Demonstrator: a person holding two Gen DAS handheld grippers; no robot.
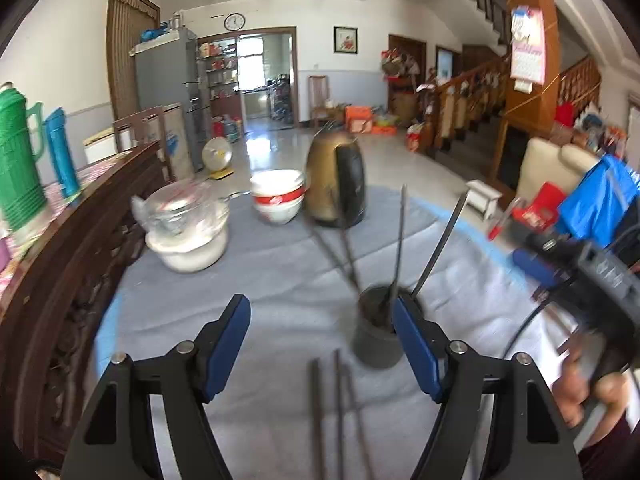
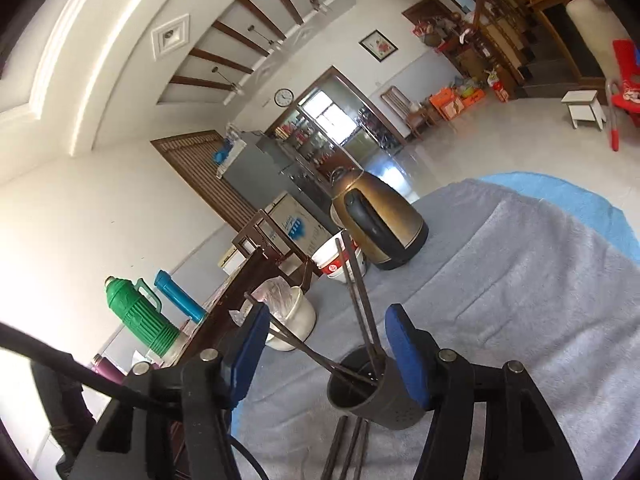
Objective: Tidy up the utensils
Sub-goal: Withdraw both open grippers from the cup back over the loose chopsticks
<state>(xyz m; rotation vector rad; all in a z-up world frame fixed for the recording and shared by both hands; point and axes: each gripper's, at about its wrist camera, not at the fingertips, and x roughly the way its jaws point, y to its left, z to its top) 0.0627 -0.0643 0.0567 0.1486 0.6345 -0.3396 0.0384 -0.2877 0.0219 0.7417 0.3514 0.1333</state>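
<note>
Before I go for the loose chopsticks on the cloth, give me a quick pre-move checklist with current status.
1. Left gripper open, nothing held: ok.
2. Right gripper open, nothing held: ok.
3. Dark holder cup upright on the grey cloth: ok.
4. Chopsticks already in the cup: ok.
5. Loose chopsticks flat and reachable near the cup: ok.
6. Exact count of loose chopsticks: cannot tell, blurred.

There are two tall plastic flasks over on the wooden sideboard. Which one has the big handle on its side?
The green flask, the fatter one with ribbed sides. Its loop handle sticks out toward the slimmer blue flask standing beside it, which shows no such handle.
</note>
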